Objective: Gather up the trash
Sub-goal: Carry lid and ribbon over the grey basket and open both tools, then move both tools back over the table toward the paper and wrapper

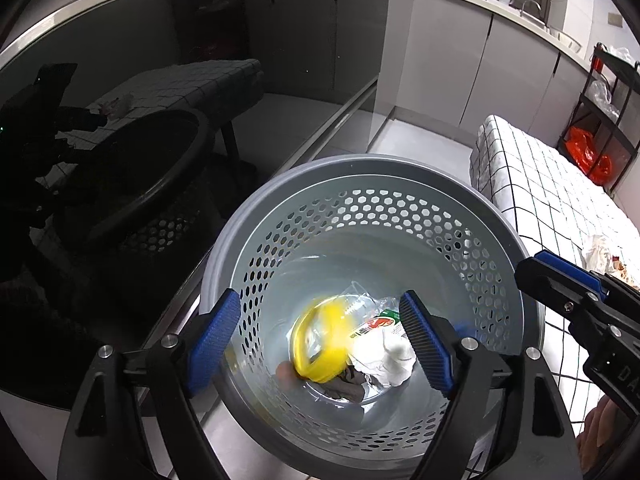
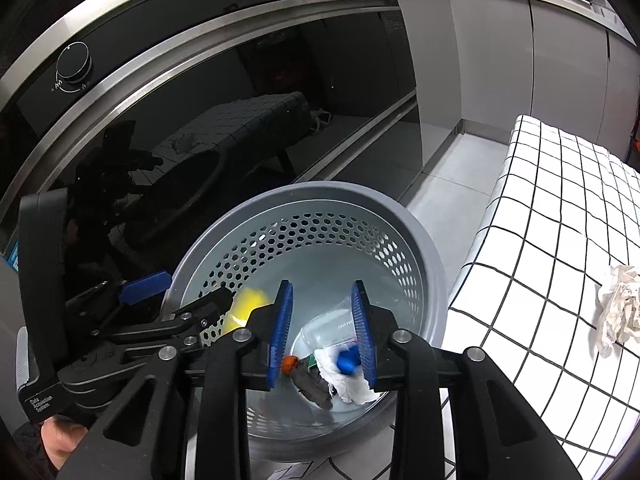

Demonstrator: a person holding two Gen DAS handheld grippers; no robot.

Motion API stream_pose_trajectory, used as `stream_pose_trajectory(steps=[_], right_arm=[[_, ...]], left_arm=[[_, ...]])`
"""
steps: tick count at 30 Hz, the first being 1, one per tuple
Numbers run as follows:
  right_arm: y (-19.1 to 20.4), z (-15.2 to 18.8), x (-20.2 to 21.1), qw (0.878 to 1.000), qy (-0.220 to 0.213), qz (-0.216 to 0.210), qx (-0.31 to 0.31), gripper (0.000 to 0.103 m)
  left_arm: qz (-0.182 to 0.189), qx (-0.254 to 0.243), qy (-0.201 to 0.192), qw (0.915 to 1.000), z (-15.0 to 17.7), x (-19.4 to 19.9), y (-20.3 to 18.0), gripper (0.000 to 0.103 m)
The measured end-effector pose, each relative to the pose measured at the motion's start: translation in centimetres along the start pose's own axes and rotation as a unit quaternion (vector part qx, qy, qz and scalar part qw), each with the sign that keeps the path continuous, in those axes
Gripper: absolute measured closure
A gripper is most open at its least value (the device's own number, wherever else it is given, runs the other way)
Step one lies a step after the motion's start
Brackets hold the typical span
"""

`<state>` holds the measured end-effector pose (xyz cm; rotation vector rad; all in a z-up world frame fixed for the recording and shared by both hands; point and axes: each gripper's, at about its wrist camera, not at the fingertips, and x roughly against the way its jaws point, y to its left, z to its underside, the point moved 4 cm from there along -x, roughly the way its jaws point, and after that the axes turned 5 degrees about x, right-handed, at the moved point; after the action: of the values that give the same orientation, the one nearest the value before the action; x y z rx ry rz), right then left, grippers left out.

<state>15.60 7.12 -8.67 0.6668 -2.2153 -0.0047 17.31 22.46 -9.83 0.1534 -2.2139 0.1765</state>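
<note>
Both tongs hang above the grey bin (image 1: 372,240). The left tongs (image 1: 320,344) are released wide, and a blurred yellow piece (image 1: 320,344) lies below them among the trash in the bin. The right tongs (image 2: 322,332) are also released and hold nothing. The next trash, a crumpled paper (image 2: 618,312), lies on the checkered table (image 2: 540,220) to the right, nearer to the right tongs.
</note>
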Motion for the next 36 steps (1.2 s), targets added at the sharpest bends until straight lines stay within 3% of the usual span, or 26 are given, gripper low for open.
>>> stream_pose_trajectory(steps=[24, 36], right_arm=[[-1.0, 0.5, 1.0, 1.000, 0.001, 0.012, -0.011, 0.073], [-2.0, 0.8, 4.4, 0.999, -0.014, 0.026, -0.021, 0.071]], left_arm=[[0.007, 0.004, -0.007, 0.9999, 0.0, 1.1, -0.4, 0.023], [0.018, 0.002, -0.025, 0.9995, -0.1, 3.7, -1.7, 0.023]])
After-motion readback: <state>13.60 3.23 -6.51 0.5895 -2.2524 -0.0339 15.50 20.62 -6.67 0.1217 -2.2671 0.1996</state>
